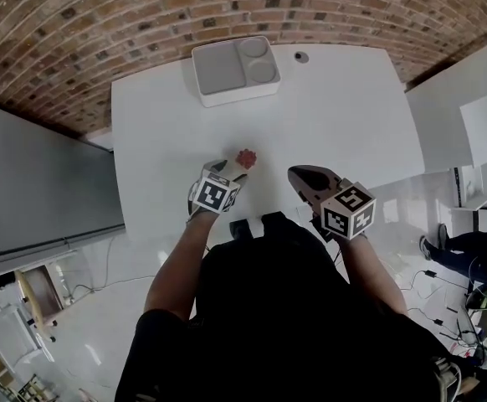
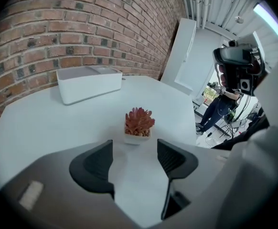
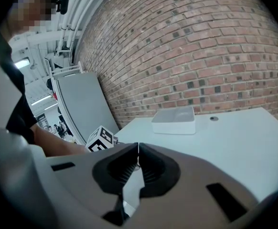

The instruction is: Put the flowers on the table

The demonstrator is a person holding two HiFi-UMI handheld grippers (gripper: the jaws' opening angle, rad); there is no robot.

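A small white pot of red flowers [image 2: 138,126] stands upright on the white table [image 1: 335,115], also visible as red flowers [image 1: 245,157] in the head view. My left gripper [image 2: 135,152] is open just behind the pot, jaws apart, nothing between them, not touching it; in the head view the left gripper [image 1: 233,167] sits at the table's near edge. My right gripper [image 3: 137,149] is shut with its tips together and empty; the right gripper [image 1: 300,174] hovers over the near edge, to the right of the flowers.
A white rectangular tray [image 1: 234,69] with compartments stands at the table's far edge by the brick wall [image 1: 143,15]. A small round hole [image 1: 301,57] lies to its right. A person [image 2: 220,104] stands beyond the table. A grey panel [image 1: 34,182] is to the left.
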